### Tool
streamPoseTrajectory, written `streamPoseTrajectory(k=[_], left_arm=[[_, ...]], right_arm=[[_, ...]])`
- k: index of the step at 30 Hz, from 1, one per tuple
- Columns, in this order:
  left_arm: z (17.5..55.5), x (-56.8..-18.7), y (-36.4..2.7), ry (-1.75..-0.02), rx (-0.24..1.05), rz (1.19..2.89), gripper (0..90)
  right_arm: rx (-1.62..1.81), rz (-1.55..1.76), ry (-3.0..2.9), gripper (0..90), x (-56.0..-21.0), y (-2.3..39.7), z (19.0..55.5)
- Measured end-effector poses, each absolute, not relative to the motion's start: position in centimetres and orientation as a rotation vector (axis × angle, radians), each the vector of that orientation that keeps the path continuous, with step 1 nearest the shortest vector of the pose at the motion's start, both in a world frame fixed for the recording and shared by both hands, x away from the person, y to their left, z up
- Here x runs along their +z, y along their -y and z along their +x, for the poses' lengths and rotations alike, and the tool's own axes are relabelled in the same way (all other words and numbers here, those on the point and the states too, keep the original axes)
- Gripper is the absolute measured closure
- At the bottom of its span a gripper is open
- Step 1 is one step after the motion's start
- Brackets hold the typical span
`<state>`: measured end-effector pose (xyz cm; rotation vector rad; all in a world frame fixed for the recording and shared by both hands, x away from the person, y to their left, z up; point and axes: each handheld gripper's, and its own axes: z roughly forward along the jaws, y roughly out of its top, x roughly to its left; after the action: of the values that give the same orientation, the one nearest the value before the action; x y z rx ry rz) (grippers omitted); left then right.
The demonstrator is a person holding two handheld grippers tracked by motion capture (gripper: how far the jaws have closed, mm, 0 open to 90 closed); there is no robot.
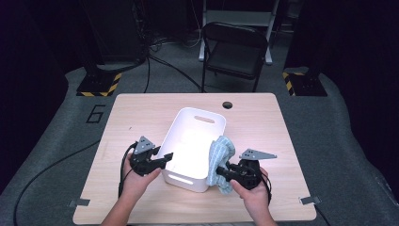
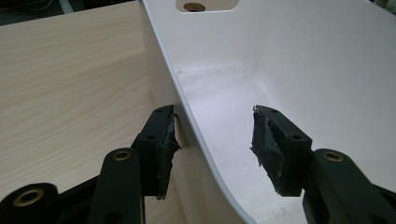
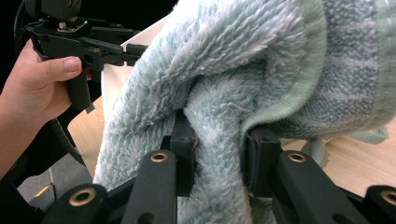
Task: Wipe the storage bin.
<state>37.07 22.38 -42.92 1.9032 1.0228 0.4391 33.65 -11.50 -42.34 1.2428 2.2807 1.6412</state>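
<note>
A white plastic bin (image 1: 200, 113) stands in the middle of the wooden table (image 1: 254, 122). My left gripper (image 1: 165, 159) is open and straddles the bin's left wall. In the left gripper view (image 2: 215, 135) one pad (image 2: 163, 140) sits against the outside of the wall (image 2: 289, 56), and the other hangs free inside the bin. My right gripper (image 1: 217, 170) is shut on a fluffy light blue-green towel (image 1: 220, 153), held bunched at the bin's right rim. In the right gripper view the towel (image 3: 280, 60) bulges between and above the jaws (image 3: 217, 149); the left gripper (image 3: 133, 52) shows beyond it.
The bin's inside looks bare, with handle slots in its near and far walls. A round cable hole (image 1: 227, 104) sits in the table's far edge. A black folding chair (image 1: 235, 47) stands behind the table. Bare wood (image 2: 70, 70) lies left of the bin.
</note>
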Motion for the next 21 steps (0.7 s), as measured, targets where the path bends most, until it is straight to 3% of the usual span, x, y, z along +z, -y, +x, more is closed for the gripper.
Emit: streamPoseTrajectory(k=[16, 21], left_arm=[[37.08, -42.92, -22.39, -1.022, 0.438, 1.903, 49.2], [37.09, -42.91, -22.41, -1.021, 0.441, 1.904, 49.2]], right_arm=[[1.620, 1.245, -2.323, 69.5, -42.51, 11.74, 33.89], [1.467, 1.235, -2.368, 69.6, -43.15, 11.04, 33.84]])
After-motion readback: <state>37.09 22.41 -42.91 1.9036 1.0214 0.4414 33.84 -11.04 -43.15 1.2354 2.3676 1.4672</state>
